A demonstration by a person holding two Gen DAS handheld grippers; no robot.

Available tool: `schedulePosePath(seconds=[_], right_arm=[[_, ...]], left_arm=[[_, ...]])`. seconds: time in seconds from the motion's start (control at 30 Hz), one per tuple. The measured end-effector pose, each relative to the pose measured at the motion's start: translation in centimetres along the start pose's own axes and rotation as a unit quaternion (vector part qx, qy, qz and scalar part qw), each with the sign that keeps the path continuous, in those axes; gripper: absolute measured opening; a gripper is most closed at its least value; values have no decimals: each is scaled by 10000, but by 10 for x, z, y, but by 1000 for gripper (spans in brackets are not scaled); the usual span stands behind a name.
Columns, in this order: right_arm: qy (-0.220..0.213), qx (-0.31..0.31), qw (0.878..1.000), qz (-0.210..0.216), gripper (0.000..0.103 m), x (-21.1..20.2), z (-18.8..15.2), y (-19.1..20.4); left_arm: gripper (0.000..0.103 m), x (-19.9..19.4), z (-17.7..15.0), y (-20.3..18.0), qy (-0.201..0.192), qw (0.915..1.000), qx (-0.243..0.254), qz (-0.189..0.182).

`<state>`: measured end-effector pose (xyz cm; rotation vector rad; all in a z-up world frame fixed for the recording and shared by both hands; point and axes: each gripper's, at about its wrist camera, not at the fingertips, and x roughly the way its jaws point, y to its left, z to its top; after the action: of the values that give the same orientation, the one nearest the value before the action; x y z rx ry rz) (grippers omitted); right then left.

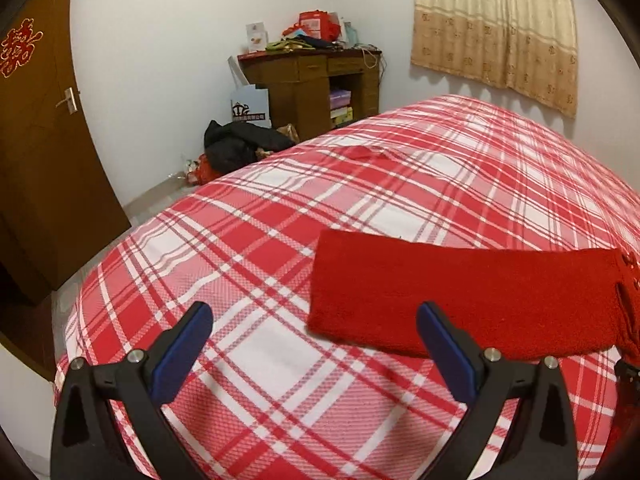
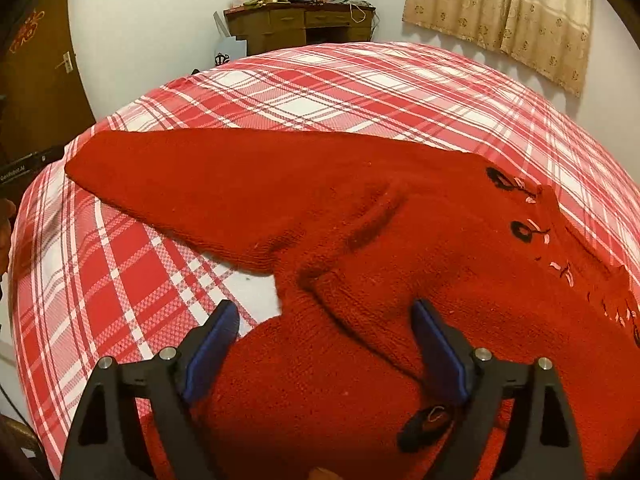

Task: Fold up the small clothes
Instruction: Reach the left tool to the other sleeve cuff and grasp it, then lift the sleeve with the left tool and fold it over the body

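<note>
A red knitted sweater (image 2: 440, 264) with black and pink embroidery lies on a bed with a red-and-white plaid sheet (image 2: 120, 264). One sleeve (image 2: 200, 176) stretches flat to the left. My right gripper (image 2: 324, 308) is open above the sweater's body, which spreads under and between the blue pads (image 2: 212, 344) without being pinched. In the left wrist view the same sleeve (image 1: 460, 300) lies across the sheet (image 1: 260, 240). My left gripper (image 1: 315, 312) is open at the sleeve's cuff end, its right finger over the sleeve's near edge, and grips nothing.
A wooden desk (image 1: 312, 76) piled with boxes and bags stands at the far wall. Dark clothes (image 1: 240, 144) lie on the floor beside it. A brown door (image 1: 48, 160) is at the left, and a beige curtain (image 1: 496, 28) hangs at the right.
</note>
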<state>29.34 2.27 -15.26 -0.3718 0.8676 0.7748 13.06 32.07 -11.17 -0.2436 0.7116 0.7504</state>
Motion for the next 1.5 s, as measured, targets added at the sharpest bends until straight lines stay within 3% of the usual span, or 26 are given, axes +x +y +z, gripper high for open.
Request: schedulePosePath(seconds=[0.07,0.13,0.17,0.4,0.5,0.67,0.73,0.8,1.07,1.13,1.5], right_arm=[[-24,62,10000,44,89,3,-1,-1],[-44,107,9999,88,89,3,-1,-2],[-55,123,9999,102,89,3,-2,-1],[-121,201,9994,270,92,1,-3,-4],[-120,167,9995,221,92,2,-3,-3],[-103,87,9999,105,92,3,-3,1],[-105,72,9999,71,92,3,-3,2],[-110,70,9999,54,92,2,-3,2],[-120,60,9999,-7,92,2,-4,2],[-125,64,9999,-14,92,2,-4,1],[-107,137,9998,122,92,-3,-2,-2]], left_arm=[[98,4,-2,3,84,9998,-91,-141],[81,11,-4,6,279,9985,-262,-383],[79,15,-4,5,401,9974,-296,-518],[78,34,0,3,606,9941,-565,-699],[71,43,3,4,675,9945,-606,-520],[69,49,6,-3,631,9960,-484,-415],[37,50,6,-9,621,9965,-351,-442],[21,49,7,-13,626,9957,-311,-601],[24,54,10,-20,647,9955,-267,-631],[15,53,11,-20,631,9947,-262,-768],[13,14,28,-23,377,9873,-303,-1513]])
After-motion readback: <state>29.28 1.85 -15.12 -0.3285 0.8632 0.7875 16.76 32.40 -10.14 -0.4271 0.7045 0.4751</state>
